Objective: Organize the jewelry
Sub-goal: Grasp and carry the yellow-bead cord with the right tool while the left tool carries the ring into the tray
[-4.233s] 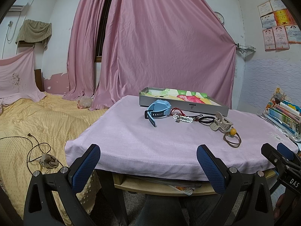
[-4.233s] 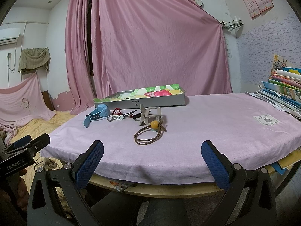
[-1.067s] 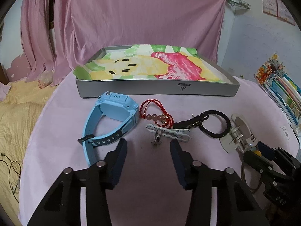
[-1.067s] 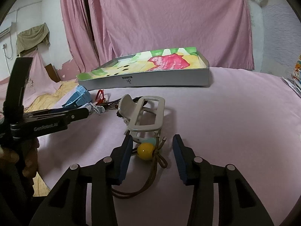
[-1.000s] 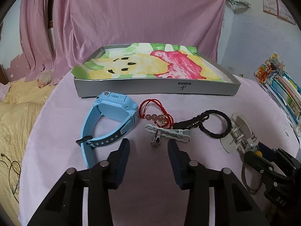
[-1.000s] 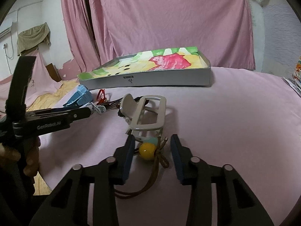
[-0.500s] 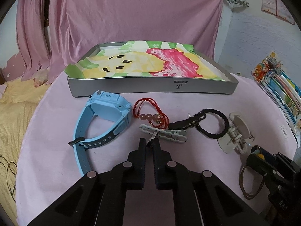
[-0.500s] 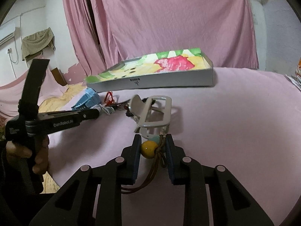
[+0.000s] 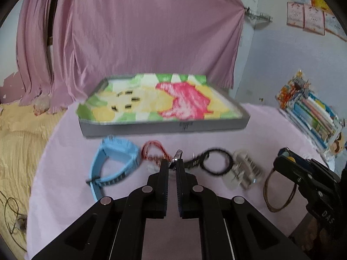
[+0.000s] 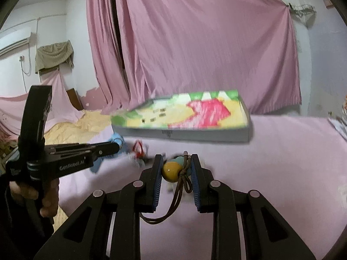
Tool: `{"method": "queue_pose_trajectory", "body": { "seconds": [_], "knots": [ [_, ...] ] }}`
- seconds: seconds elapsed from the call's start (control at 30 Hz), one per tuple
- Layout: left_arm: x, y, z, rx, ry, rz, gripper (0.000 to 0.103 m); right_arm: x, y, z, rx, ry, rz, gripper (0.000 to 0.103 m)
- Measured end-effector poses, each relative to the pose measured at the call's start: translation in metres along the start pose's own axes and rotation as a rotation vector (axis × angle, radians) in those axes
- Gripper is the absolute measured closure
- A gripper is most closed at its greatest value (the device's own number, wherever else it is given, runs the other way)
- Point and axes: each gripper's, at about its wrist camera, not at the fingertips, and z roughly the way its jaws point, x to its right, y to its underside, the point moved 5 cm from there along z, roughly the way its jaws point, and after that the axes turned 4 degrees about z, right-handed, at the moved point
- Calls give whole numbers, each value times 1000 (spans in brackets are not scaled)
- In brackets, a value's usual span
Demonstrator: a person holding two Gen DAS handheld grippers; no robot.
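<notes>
My left gripper (image 9: 172,166) is shut on a small white hair clip (image 9: 177,155), lifted off the pink cloth. My right gripper (image 10: 176,164) is shut on a brown hair tie with a yellow bead (image 10: 171,170); its cord loop (image 10: 161,217) hangs below. In the left wrist view that gripper (image 9: 288,159) is at the right with the loop (image 9: 278,195) dangling. A blue watch (image 9: 117,162), a red bead bracelet (image 9: 154,151), a black cord bracelet (image 9: 216,161) and a white claw clip (image 9: 244,171) lie in a row. The grey tray with a cartoon lining (image 9: 216,127) sits behind them.
The table wears a pink cloth (image 9: 71,195). Stacked books (image 9: 312,112) lie at the right edge. A yellow bed (image 9: 19,140) is off to the left, and pink curtains (image 9: 130,43) hang behind. A hand (image 10: 46,201) holds the left gripper's handle.
Both grippers shut, the left on the white clip and the right on the bead hair tie, and both have since risen off the cloth with them.
</notes>
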Motion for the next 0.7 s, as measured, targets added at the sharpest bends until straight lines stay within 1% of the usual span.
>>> {"method": "queue_pose_trajectory", "body": {
  "seconds": [0.17, 0.3, 0.37, 0.47, 0.53, 0.7],
  "knots": [
    [-13, -30, -2, 52, -16, -12, 96, -8, -43, 18, 37, -31, -46, 81],
    [-32, -52, 6, 65, -36, -34, 96, -19, -71, 43, 45, -70, -75, 81],
    [-46, -62, 15, 57, -48, -57, 96, -24, -84, 63, 26, -105, -69, 81],
    [-68, -72, 31, 26, -61, -80, 96, -29, -98, 100, -25, -146, -56, 81],
    [-82, -76, 45, -1, -72, -88, 96, -31, -103, 132, -87, -160, -42, 81],
    [-110, -74, 75, -97, -84, -131, 96, -32, -93, 198, -263, -170, 7, 81]
  ]
}}
